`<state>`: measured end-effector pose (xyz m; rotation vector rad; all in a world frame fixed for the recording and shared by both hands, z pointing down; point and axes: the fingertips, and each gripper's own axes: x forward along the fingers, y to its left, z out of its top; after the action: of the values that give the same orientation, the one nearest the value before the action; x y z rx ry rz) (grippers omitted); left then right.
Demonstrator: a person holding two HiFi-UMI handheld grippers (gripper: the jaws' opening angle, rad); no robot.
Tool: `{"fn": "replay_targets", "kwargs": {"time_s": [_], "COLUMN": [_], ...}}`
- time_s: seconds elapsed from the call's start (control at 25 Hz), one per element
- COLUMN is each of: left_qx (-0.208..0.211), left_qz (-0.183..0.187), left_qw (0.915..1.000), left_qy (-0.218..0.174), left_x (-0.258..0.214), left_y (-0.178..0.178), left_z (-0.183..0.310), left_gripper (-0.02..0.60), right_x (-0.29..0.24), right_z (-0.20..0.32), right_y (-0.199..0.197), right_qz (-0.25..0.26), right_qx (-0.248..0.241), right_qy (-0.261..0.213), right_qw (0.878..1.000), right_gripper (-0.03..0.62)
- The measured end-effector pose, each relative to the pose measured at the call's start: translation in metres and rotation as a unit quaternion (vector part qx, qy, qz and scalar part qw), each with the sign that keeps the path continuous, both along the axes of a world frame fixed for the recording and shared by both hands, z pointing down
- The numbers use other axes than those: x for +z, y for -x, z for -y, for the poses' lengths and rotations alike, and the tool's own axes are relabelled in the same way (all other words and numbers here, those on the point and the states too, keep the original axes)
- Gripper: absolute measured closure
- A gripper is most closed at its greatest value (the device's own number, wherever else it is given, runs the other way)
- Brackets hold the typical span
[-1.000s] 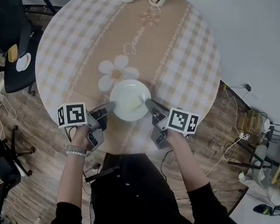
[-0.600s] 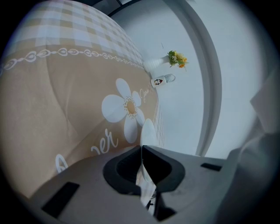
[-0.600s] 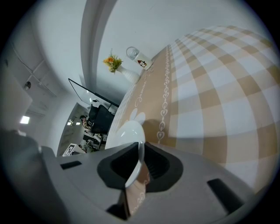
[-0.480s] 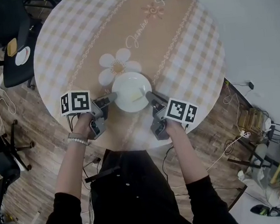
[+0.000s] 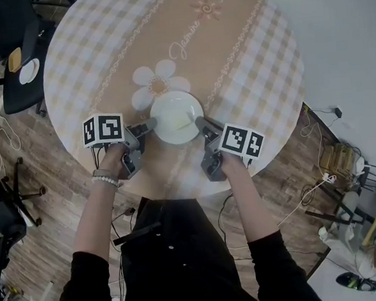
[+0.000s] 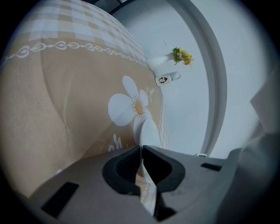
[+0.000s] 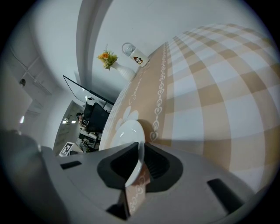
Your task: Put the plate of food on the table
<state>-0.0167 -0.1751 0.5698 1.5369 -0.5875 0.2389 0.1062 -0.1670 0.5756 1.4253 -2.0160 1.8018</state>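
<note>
We clamp our left tool (image 5: 151, 124) on the 9 o'clock rim of the plate (image 5: 175, 116) and our right tool (image 5: 200, 122) on its 3 o'clock rim, to hold it level over the 6 o'clock side of the table (image 5: 245, 55).

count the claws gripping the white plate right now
2. The left claw is shut on the plate at its left rim; the right claw is shut on its right rim. Neither is hidden.
</note>
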Motion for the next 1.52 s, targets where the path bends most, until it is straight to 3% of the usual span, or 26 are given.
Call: {"fn": "replay_targets", "kwargs": {"time_s": [0.28, 0.56, 0.92, 1.16, 1.36, 1.44, 1.52], "left_qx": [0.001, -0.003, -0.012, -0.011, -0.011, -0.011, -0.011], "left_qz": [0.018, 0.014, 0.016, 0.017, 0.016, 0.016, 0.016], "left_qw": [0.9998, 0.9999, 0.9998, 0.9998, 0.9998, 0.9998, 0.9998], "left_qy": [0.000, 0.006, 0.005, 0.004, 0.005, 0.004, 0.004], "left_x": [0.008, 0.012, 0.012, 0.013, 0.013, 0.013, 0.013], "left_y": [0.002, 0.002, 0.003, 0.004, 0.004, 0.004, 0.003], "left_z": [0.001, 0.001, 0.001, 0.002, 0.001, 0.002, 0.002], "left_gripper": [0.572, 0.572, 0.572, 0.572, 0.572, 0.572, 0.572], "right_x": [0.006, 0.005, 0.003, -0.014, -0.029, -0.031, -0.032], "right_z": [0.000, 0.000, -0.007, -0.011, -0.025, -0.033, -0.040], "right_y": [0.002, 0.002, -0.002, -0.012, 0.011, 0.023, 0.036], "right_qz": [-0.019, -0.005, -0.032, -0.062, -0.125, -0.167, -0.220], "right_qx": [-0.010, -0.012, -0.066, -0.087, -0.170, -0.214, -0.266], "right_qy": [0.022, 0.021, 0.014, -0.029, -0.102, -0.133, -0.166], "right_qw": [1.000, 1.000, 0.997, 0.994, 0.972, 0.953, 0.924], "right_gripper": [0.572, 0.572, 0.551, 0.549, 0.549, 0.551, 0.553]}}
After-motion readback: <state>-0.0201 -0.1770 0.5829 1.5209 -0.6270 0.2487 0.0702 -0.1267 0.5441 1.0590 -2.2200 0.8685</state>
